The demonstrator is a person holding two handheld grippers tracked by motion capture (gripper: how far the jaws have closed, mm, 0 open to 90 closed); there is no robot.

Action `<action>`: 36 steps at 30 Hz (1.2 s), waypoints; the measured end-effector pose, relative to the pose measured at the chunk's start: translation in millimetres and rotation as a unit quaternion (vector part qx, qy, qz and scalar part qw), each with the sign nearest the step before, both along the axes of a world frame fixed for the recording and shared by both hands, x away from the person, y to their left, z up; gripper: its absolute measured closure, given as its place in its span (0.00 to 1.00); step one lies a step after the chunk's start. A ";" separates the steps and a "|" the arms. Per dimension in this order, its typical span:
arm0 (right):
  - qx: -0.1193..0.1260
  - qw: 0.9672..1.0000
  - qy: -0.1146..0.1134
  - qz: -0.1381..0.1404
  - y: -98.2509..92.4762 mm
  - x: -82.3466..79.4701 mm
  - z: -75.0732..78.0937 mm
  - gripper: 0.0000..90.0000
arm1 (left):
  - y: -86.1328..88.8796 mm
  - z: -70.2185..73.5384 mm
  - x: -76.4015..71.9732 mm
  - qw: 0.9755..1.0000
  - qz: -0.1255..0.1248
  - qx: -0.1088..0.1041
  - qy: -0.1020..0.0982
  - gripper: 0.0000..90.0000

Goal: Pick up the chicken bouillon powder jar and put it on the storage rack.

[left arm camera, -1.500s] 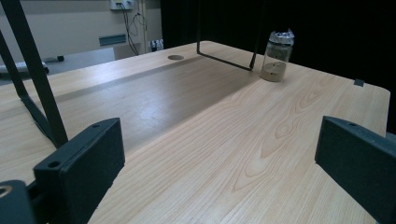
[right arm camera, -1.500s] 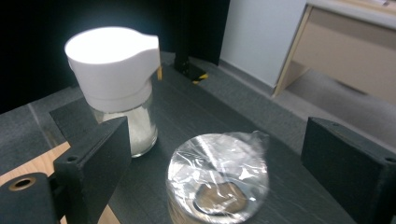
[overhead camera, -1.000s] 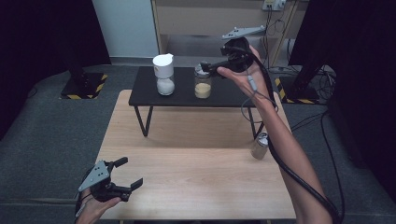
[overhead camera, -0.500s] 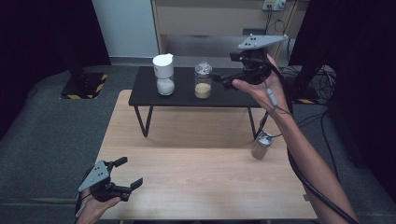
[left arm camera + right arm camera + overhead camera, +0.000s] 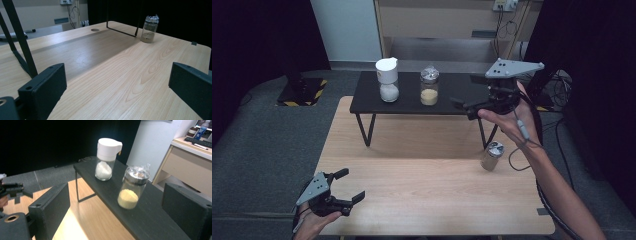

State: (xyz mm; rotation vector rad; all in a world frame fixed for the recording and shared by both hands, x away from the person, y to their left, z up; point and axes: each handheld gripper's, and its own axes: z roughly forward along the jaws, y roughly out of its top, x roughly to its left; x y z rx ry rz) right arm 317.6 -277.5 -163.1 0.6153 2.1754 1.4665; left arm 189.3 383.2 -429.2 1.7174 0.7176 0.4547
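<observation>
Two claws are open and hold nothing. The right claw (image 5: 464, 106) hangs by the yellow jar (image 5: 429, 86) at 12 o'clock on the shelf (image 5: 367, 102), ready to grab. The left claw (image 5: 346, 186) rests low at 7 o'clock on the table (image 5: 422, 185).

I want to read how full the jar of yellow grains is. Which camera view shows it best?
The right gripper view: the jar of yellow grains stands close and large between the open right claw, its fill showing through the glass. The high view shows it small on the black shelf.
</observation>
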 end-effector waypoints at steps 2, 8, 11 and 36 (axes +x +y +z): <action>0.006 1.000 0.001 0.005 -5.4 -6.2 -4.4 0.10 | -0.2 0.0 -0.4 1.000 0.001 0.000 -0.001 0.00; -0.001 1.000 -0.012 0.001 -14.1 -36.0 -20.3 0.10 | 0.0 -0.3 -0.7 1.000 0.000 -0.001 -0.003 0.00; 0.010 1.000 -0.009 0.010 -20.8 -48.0 -31.9 0.10 | -0.1 -0.3 -0.8 1.000 0.000 -0.001 -0.003 0.00; 0.032 0.999 -0.002 -0.025 -70.3 -122.9 -110.7 0.09 | 0.1 -1.1 -2.7 1.000 0.000 -0.005 -0.009 0.00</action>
